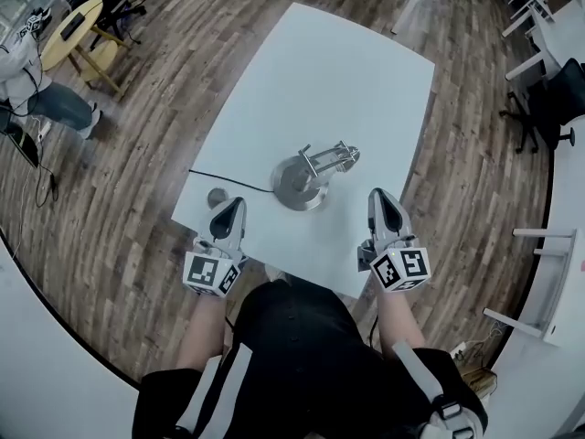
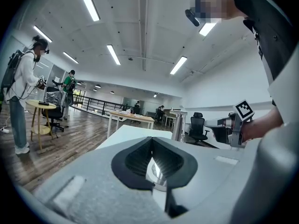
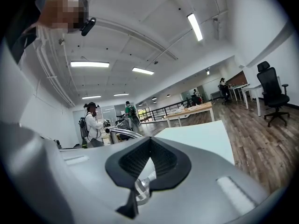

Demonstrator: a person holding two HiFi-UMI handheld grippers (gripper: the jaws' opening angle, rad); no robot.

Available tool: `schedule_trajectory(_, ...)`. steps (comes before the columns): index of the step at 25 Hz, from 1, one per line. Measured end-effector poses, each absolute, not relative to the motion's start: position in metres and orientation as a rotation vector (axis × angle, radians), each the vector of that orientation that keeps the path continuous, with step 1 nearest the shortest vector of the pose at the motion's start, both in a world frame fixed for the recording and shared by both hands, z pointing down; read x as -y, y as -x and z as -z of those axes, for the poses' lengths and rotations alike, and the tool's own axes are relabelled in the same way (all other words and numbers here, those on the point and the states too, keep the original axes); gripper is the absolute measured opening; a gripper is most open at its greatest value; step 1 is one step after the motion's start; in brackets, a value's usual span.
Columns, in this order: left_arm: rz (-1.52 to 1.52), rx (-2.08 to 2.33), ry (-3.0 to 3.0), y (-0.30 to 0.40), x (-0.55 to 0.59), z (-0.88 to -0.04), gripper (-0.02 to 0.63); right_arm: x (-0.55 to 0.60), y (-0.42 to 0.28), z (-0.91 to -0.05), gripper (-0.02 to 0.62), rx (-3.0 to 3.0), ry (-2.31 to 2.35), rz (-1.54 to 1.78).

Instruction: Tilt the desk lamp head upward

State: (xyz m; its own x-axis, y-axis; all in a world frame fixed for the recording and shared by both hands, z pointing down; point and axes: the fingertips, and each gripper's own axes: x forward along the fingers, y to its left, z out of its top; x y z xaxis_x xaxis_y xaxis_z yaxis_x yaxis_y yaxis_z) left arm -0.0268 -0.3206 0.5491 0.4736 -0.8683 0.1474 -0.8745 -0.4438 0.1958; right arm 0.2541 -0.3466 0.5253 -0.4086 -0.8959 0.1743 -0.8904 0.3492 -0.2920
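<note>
- Two grippers are in play, and both of mine have their jaws pressed together with nothing between them. The left gripper (image 1: 229, 207) and the right gripper (image 1: 380, 198) sit at the near edge of the white table (image 1: 366, 71).
- The desk lamp (image 1: 315, 174) stands on the table between them and a little ahead, apart from both. Its round metal base (image 1: 294, 187) lies flat. The lamp head (image 1: 342, 156) is folded low, toward the right of the base.
- First risk: with my jaws closed I cannot pinch the head. If I reach in like this I can only nudge it, and a nudge may slip off the smooth metal.
- Second risk: nothing braces the base. Lifting the head with one gripper alone could drag or tip the whole lamp instead of turning its hinge.
- Third risk: catching the arm instead of the head would raise the wrong joint.
- Fourth risk: the black cable (image 1: 228, 179) runs left from the base, close ahead of my left gripper. A small round object (image 1: 218, 197), which I cannot identify, lies just beside that gripper's tip. A careless reach could snag the cable or knock the object.
</note>
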Motion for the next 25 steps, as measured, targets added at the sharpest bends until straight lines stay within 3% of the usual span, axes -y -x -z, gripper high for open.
schedule_trajectory(6,-0.206,1.358,-2.546,-0.005,0.330,-0.584,0.002,0.351,-0.256,-0.536,0.003,-2.588,1.698,0.584)
schedule_trajectory(8,-0.285,1.303,-2.575,-0.017,0.334,-0.598,0.048,0.354,-0.257,-0.537,0.003,-2.598,1.695,0.585)
schedule_trajectory(13,-0.403,1.187,-2.683,-0.045,0.343,-0.621,0.083,0.357,-0.264,-0.541,0.003,-2.602,1.706,0.601)
schedule_trajectory(18,-0.565,0.993,-2.719,-0.072,0.343,-0.657,0.189,0.360,-0.272,-0.543,0.003,-2.584,1.719,0.626)
schedule_trajectory(25,-0.739,0.888,-2.686,-0.086,0.345,-0.696,0.206,0.362,-0.276,-0.542,0.003,-2.585,1.720,0.639)
